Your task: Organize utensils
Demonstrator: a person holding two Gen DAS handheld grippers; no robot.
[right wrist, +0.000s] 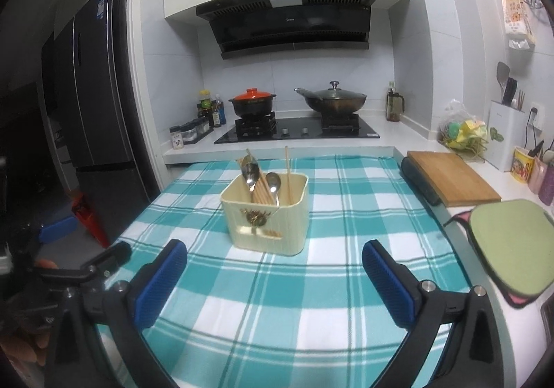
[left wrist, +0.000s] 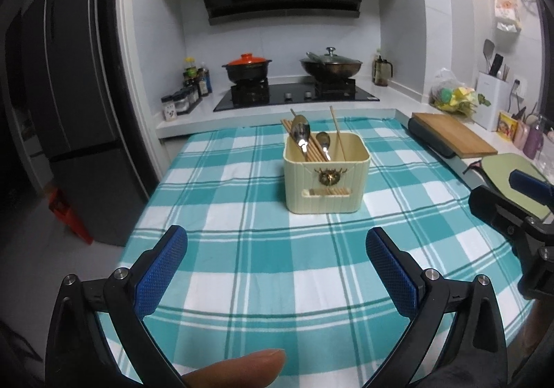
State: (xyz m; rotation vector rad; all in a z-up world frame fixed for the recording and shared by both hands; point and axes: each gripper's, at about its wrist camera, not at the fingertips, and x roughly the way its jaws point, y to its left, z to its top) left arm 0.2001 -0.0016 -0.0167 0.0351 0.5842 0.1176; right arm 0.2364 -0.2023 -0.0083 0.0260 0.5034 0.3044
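Note:
A cream utensil box point(left wrist: 325, 176) stands on the teal checked tablecloth point(left wrist: 242, 249). It holds two metal spoons point(left wrist: 300, 133) and several wooden chopsticks point(left wrist: 337, 131), all leaning upright. The box also shows in the right wrist view point(right wrist: 266, 214), with spoons point(right wrist: 251, 175) and chopsticks point(right wrist: 288, 173). My left gripper point(left wrist: 277, 246) is open and empty, well in front of the box. My right gripper point(right wrist: 275, 258) is open and empty, just in front of the box and to its right. The right gripper shows at the right edge of the left wrist view point(left wrist: 512, 211).
A stove with an orange-lidded pot point(left wrist: 246, 67) and a lidded wok point(left wrist: 330, 65) stands behind the table. A wooden cutting board point(left wrist: 453, 138) and a green pad point(right wrist: 512, 246) lie on the right counter. A fridge point(left wrist: 69, 93) stands at the left.

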